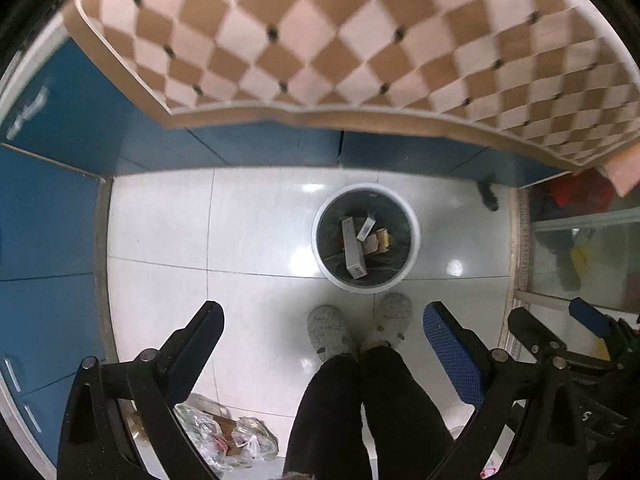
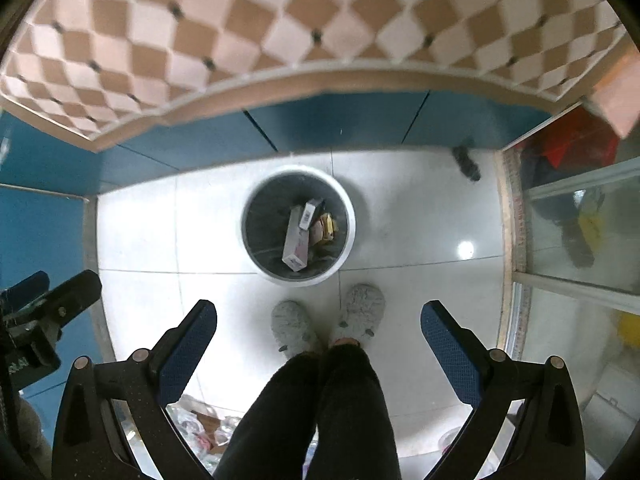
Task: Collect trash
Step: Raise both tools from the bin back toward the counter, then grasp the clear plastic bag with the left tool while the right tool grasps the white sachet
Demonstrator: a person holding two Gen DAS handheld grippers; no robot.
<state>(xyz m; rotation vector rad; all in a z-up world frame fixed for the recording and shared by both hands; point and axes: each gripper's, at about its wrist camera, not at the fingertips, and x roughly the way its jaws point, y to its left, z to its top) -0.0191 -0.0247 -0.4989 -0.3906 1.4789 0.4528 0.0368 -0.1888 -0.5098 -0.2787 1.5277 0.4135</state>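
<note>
Hovering over floor: left gripper (image 1: 323,322) and right gripper (image 2: 319,320) both wide open, empty; bin (image 1: 414,236) with boxes (image 1: 354,250) just beyond slippers (image 1: 328,330).

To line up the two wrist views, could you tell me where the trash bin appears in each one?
Left wrist: trash bin right of centre, just beyond the slippers.
Right wrist: bin slightly left of centre, above the same slippers.
Shared landmark: the long pale box inside the bin.

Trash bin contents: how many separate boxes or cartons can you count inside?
3 clearly: a long grey box leaning across the trash bin, a small white carton above it, and a yellow carton to its right. More may lie hidden underneath.
</note>
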